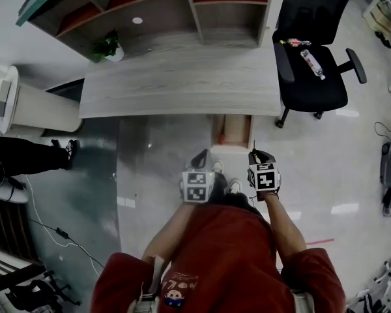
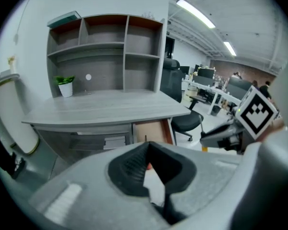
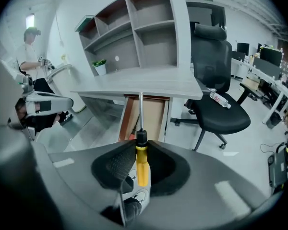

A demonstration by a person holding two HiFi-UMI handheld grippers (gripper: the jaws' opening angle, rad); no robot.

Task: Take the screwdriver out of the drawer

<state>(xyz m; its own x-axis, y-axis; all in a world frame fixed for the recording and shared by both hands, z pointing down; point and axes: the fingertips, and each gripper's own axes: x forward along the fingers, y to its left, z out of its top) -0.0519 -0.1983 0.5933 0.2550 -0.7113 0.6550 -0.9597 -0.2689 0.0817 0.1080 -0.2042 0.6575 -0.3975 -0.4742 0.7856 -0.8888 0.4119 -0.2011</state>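
Right gripper view showed the right gripper (image 3: 140, 153) clamped on the yellow handle of the screwdriver (image 3: 142, 172). The tool's long axis ran straight out along the jaws, its bare shaft aimed at the open drawer (image 3: 145, 114) under the front edge of the surface (image 3: 149, 86), near its right corner. By my reading the tool was already clear of the drawer. The left gripper (image 2: 149, 164), just beside, had its jaws drawn together on nothing. No brand or writing was legible on the handle
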